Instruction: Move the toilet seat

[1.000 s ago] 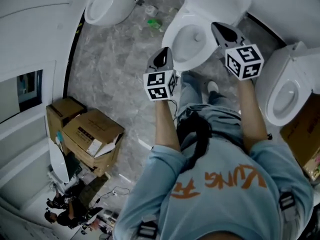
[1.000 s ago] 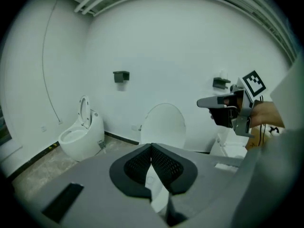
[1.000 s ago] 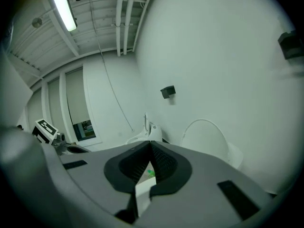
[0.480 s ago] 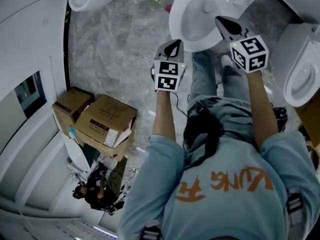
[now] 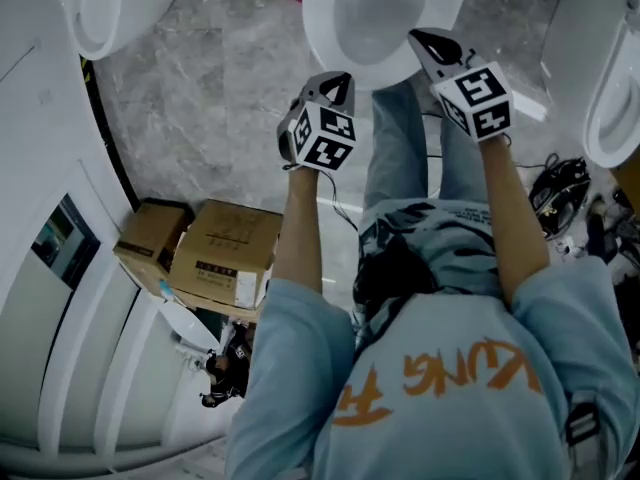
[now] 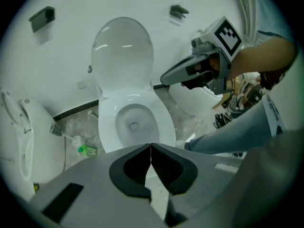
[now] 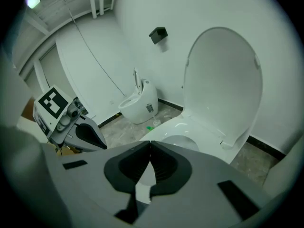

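Observation:
A white toilet (image 5: 365,18) stands in front of me, its bowl at the top of the head view. Its lid (image 6: 122,51) is raised against the wall. The seat ring (image 6: 159,122) appears to lie flat on the bowl. My left gripper (image 5: 338,81) hangs shut and empty in the air just short of the bowl's front left rim. The right gripper (image 5: 421,39) is also shut and empty, over the bowl's front right rim. In the right gripper view the upright lid (image 7: 223,80) fills the right side, with the left gripper (image 7: 101,140) low at the left.
Another toilet (image 5: 100,8) stands to the left and a third (image 5: 615,98) to the right. Cardboard boxes (image 5: 225,253) sit on the marble floor behind my left side. A green bottle (image 6: 88,151) lies left of the bowl, black cables (image 5: 560,183) at the right.
The head view has swung, so the toilet has slid toward the frame's top. Both grippers have stayed shut, the left still short of the bowl's front rim, the right over it.

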### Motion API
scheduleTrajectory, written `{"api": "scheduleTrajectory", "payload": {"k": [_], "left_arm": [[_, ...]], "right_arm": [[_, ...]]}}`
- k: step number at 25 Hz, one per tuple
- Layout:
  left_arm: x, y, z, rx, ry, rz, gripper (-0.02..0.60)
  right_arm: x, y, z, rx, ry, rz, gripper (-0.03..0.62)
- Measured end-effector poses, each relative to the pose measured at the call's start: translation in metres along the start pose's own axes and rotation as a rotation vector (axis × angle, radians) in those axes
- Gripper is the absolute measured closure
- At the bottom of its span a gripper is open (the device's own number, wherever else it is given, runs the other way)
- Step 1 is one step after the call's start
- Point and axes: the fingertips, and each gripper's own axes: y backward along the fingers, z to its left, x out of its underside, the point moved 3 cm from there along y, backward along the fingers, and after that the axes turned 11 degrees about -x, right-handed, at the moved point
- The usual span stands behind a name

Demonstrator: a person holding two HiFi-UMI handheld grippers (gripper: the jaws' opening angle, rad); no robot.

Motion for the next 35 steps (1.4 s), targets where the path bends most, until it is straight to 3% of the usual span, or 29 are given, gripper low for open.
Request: {"api": "scheduleTrajectory", "payload": {"k": [3, 7, 11, 13, 16, 19, 22, 26, 29, 35], "left_arm": [[0.005, -0.024, -0.010, 0.056, -0.121, 0.029, 0.583], [0.018, -0.051, -0.020, 0.136, -0.176, 0.044, 0.583], [0.038, -0.083, -0.026, 0.197, -0.288, 0.081, 0.580], [0.051, -0.096, -0.029, 0.240, -0.338, 0.115, 0.502], [0.065, -0.112, -0.030, 0.303, -0.399, 0.163, 0.419], [0.080, -0.123, -0.032, 0.343, -0.542, 0.174, 0.371], [0.097, -0.136, -0.030, 0.389, -0.691, 0.196, 0.321], [0.104, -0.151, -0.030, 0.399, -0.807, 0.192, 0.288], [0.105, -0.157, -0.037, 0.399, -0.866, 0.167, 0.275], [0.115, -0.169, -0.031, 0.411, -0.882, 0.166, 0.264]], "right_arm": [[0.027, -0.018, -0.007, -0.016, 0.003, 0.066, 0.589], [0.062, -0.042, -0.002, -0.057, 0.007, 0.161, 0.546], [0.102, -0.074, 0.004, -0.159, 0.033, 0.261, 0.461], [0.124, -0.087, 0.011, -0.220, 0.066, 0.324, 0.421], [0.145, -0.102, 0.019, -0.282, 0.206, 0.435, 0.381], [0.164, -0.115, 0.032, -0.363, 0.367, 0.557, 0.333], [0.181, -0.133, 0.037, -0.447, 0.448, 0.651, 0.285], [0.212, -0.153, 0.037, -0.513, 0.555, 0.768, 0.266], [0.230, -0.160, 0.032, -0.520, 0.659, 0.836, 0.285], [0.235, -0.179, 0.031, -0.549, 0.659, 0.930, 0.267]]}}
